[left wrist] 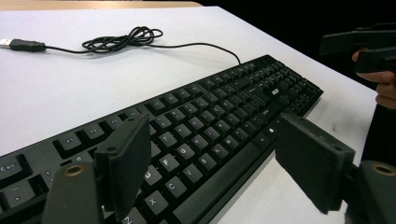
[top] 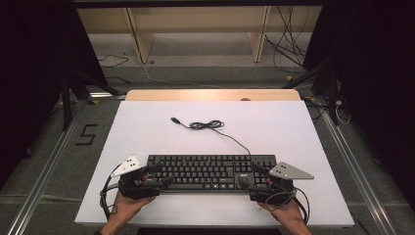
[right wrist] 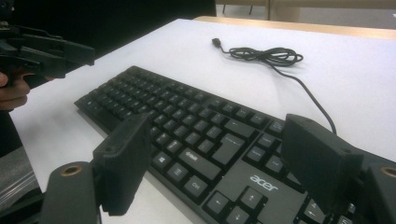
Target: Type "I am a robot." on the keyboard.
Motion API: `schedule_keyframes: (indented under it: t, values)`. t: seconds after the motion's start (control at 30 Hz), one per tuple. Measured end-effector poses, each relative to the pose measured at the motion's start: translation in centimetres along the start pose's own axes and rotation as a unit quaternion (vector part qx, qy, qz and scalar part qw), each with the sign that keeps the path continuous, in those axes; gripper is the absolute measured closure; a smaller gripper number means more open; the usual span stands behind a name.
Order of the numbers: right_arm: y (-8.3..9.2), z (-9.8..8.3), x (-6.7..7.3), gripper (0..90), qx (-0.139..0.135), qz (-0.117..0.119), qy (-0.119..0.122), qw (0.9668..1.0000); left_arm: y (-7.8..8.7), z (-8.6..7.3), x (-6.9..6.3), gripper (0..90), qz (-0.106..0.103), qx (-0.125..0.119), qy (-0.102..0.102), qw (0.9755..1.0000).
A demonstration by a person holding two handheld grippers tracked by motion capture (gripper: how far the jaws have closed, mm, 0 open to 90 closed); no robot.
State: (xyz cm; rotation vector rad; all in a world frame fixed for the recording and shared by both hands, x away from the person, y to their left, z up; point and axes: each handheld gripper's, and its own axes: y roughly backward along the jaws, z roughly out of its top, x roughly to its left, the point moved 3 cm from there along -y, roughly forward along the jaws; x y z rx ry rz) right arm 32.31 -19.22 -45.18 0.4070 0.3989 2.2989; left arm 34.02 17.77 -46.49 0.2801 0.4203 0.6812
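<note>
White tabletop [top: 147, 132] under dark studio drapes carries a black keyboard [top: 211, 172] lying along its near edge, its cable [top: 215, 128] running off toward the far edge in a loose coil that ends in a USB plug [top: 174, 119]. At the near left corner the left gripper [top: 157, 175], held in a person's hand, stands with its jaws apart at the keyboard's left end, one jaw over the keys and the other off the front edge, nothing pinched between them. At the near right corner the right gripper [top: 250, 176] mirrors it, jaws likewise wide at the keyboard's right end, clamping nothing. Should both ends be gripped and raised, uneven lifting could likely tilt the board or let it slip from a jaw, and the trailing cable might drag or snag. Pads closing on keys rather than the frame could press them. From above, both grippers and the whole cable run are laid out; the left gripper view reads individual letter keys [left wrist: 187, 149], while the right gripper view picks out the maker's logo [right wrist: 264, 183] beside the arrow keys.
</note>
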Motion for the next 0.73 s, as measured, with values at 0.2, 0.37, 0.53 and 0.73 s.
schedule_keyframes:
  t: [0.2, 0.37, 0.53, 0.73]
  values:
    - [0.02, 0.00, -0.10, 25.5, -0.001, -0.002, 0.001, 1.0000, 0.02, 0.03, 0.19, 26.4, 0.002, -0.001, 0.002, 1.0000]
    - [-0.04, 0.00, -0.03, 25.5, 0.001, -0.002, 0.004, 1.0000, 0.04, 0.05, 0.23, 26.4, 0.004, -0.002, 0.001, 1.0000]
    - [-0.07, 0.04, 0.03, 25.5, 0.001, -0.003, 0.007, 1.0000, 0.06, 0.06, 0.26, 26.4, 0.005, -0.003, 0.001, 1.0000]
    - [-0.08, 0.09, 0.00, 25.5, 0.000, -0.003, 0.009, 1.0000, 0.00, 0.06, 0.29, 26.4, 0.006, -0.004, 0.000, 1.0000]
